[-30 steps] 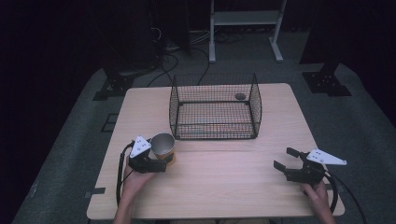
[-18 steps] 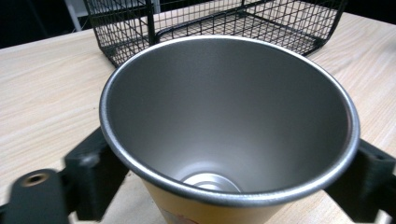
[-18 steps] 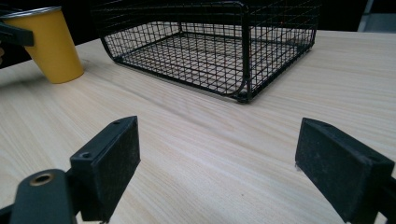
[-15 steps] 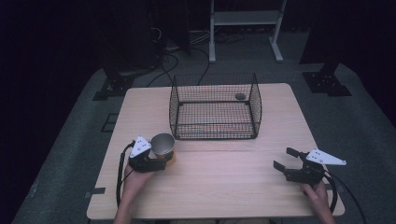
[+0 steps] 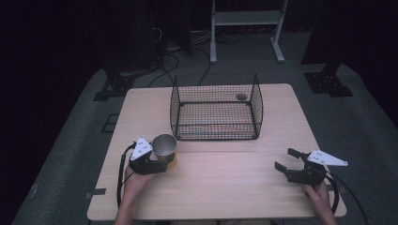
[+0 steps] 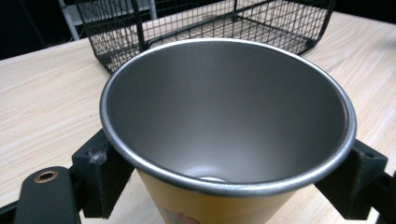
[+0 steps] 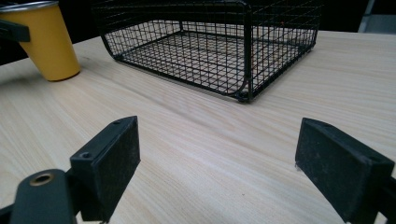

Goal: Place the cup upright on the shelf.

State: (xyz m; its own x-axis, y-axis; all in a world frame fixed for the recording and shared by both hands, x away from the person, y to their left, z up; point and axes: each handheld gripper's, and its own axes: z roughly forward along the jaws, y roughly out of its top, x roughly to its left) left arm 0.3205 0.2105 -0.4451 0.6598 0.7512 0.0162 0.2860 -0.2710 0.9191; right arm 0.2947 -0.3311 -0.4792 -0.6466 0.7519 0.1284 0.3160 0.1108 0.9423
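Yellow cup point(image 6: 219, 205) — small print, unreadable — L gripper point(image 5: 162, 165) clamped.

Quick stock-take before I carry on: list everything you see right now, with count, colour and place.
cup: one, yellow outside with bare metal inside, upright on the table's left front
wire basket: one, black, open top, at the table's middle rear
small dark object: one, inside the basket near its far right corner; too small to identify
table: one, light wood
left gripper: one, black, fingers shut on the cup, having just closed around it
right gripper: one, black, fingers open, nothing between them, at the table's right front
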